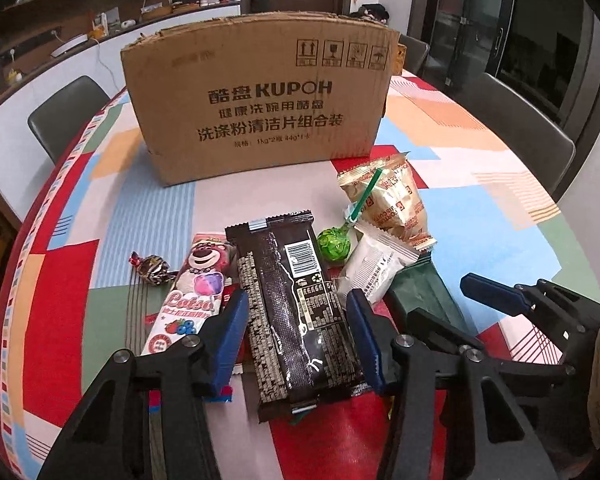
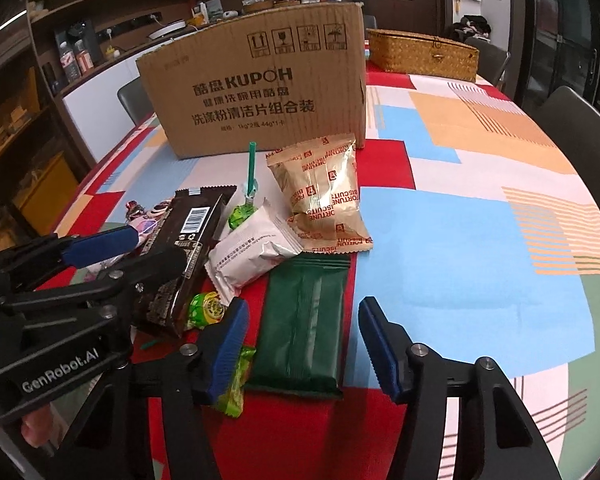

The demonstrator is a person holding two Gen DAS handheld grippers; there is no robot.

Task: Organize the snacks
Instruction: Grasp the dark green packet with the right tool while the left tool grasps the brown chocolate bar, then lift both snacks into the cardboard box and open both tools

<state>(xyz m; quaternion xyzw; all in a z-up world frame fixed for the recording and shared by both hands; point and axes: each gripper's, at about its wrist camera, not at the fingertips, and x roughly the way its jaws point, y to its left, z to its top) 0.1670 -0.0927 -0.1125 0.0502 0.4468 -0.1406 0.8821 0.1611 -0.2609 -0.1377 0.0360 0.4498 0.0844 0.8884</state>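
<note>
Patchwork table (image 2: 480, 240) under snacks (image 2: 300, 320), carton (image 2: 260, 80)

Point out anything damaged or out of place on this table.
The cardboard box has a ragged, torn top edge. The snacks lie in a loose overlapping heap, the white packet resting on the green bar. Nothing is spilled.

Left gripper (image 1: 298, 328): matte black angular linkage arms, round silver pivot screws, and two blue ribbed finger pads (image 1: 231, 340) with toothed inner edges. Right gripper (image 2: 302, 344): same black frame, silver screws, same blue serrated pads (image 2: 226, 348). White "GenRobot.AI" lettering shows on one black housing, a bit of bare skin beneath it.
</note>
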